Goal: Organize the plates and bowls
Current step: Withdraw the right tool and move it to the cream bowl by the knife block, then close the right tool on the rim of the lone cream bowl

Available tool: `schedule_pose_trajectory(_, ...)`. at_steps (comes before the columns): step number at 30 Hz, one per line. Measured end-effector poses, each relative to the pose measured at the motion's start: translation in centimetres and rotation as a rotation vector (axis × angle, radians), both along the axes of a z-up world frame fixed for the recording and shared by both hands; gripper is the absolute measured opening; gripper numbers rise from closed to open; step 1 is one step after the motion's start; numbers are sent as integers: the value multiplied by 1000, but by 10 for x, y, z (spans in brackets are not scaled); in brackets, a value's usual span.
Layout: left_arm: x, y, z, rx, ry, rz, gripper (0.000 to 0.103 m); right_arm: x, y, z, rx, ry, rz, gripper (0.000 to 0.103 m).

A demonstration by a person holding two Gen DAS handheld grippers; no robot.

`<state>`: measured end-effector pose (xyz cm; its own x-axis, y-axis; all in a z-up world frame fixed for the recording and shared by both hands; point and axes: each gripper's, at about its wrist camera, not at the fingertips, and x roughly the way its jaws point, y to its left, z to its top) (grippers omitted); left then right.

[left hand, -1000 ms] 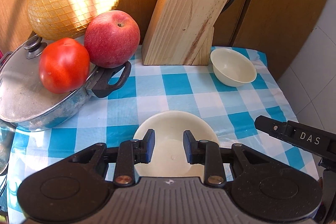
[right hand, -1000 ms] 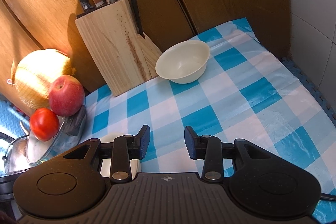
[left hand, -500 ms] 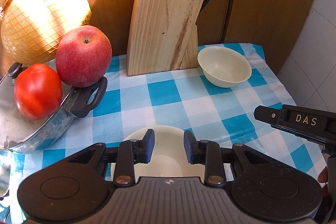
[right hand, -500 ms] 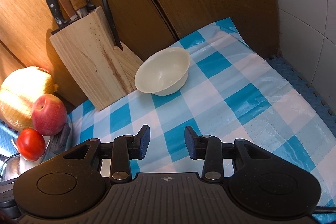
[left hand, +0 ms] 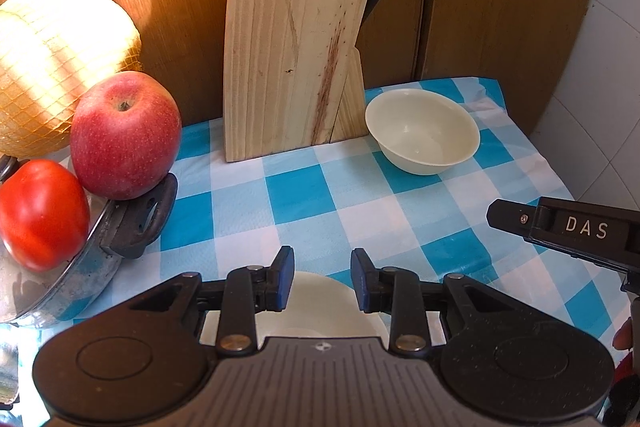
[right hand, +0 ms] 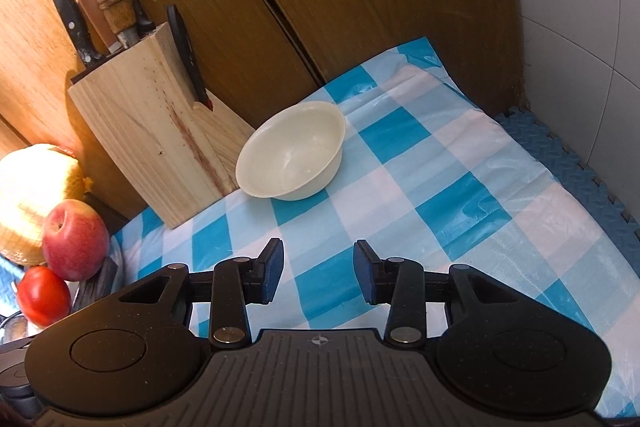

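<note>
On blue-and-white checked tablecloth, cream round bowl sits upright just beside pale wooden knife block, touching or nearly. Second cream dish, bowl or plate unclear, lies under left gripper, mostly hidden. Left gripper jaws apart, holding nothing. Right gripper jaws apart, empty, above cloth, well short of bowl. Red apple, red tomato on steel pot lid.

near bowl mostly behind left claw
</note>
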<state>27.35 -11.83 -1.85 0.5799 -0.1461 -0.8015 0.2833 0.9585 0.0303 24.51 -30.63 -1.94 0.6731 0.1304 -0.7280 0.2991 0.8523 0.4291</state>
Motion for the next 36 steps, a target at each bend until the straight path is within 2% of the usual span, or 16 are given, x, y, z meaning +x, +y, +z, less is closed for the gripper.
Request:
schedule_pose_trajectory(7,10,-2,-3,-1,10,0,26,7,-4,-5,-7,9,-13,48)
schedule_pose_trajectory(18,27,-12,-7,-74,44,-12,28,22,-22,-14,-9,19,-79,50)
schedule_pose_trajectory(27,47,-27,-15,-42,40,-5,31,44,-29,-18,-27,20,-77,50)
schedule_pose_trajectory(31,55,-39,-14,-27,27,-11,31,52,-30,-15,-48,2,-65,57)
schedule_pose_trajectory(36,62,-53,-17,-21,13,-17,31,62,-36,-11,-49,-26,-73,57)
